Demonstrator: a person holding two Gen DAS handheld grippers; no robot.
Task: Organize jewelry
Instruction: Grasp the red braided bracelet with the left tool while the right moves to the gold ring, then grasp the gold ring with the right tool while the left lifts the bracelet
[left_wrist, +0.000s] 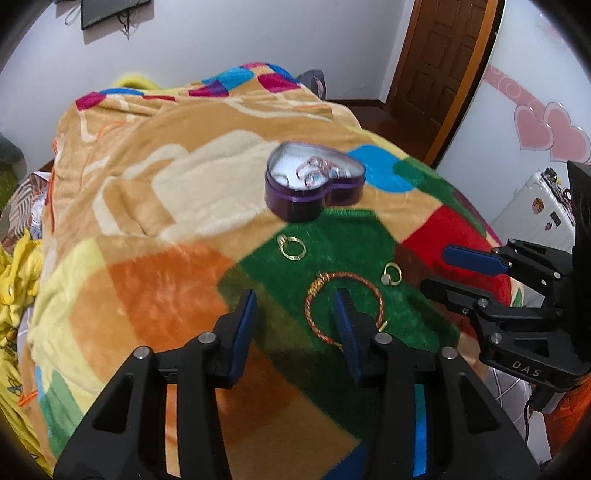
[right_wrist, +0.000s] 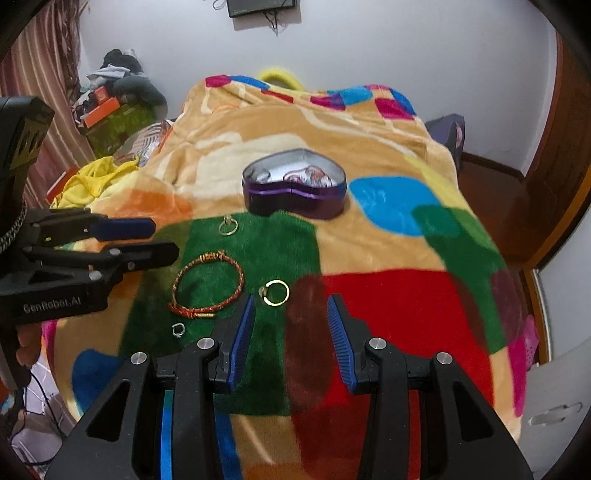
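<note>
A purple heart-shaped tin (left_wrist: 314, 184) (right_wrist: 295, 188) stands open on the patchwork blanket (left_wrist: 166, 280) with jewelry inside. On the green patch in front of it lie a gold ring (left_wrist: 283, 242) (right_wrist: 228, 220), a red-gold braided bracelet (left_wrist: 377, 301) (right_wrist: 212, 256), a gold ring with a stone (left_wrist: 386, 280) (right_wrist: 263, 291) and a small silver ring (right_wrist: 178, 329). My left gripper (left_wrist: 295, 299) (right_wrist: 162, 240) is open; one finger hangs over the bracelet, nothing between the pads. My right gripper (right_wrist: 291, 301) (left_wrist: 443, 269) is open and empty, just near of the stone ring.
The blanket drapes over a bed and falls away at its right edge toward a wooden floor and door (left_wrist: 443, 55). Yellow cloth (right_wrist: 92, 181) and boxes (right_wrist: 110, 110) pile up on the left. A white wall stands behind.
</note>
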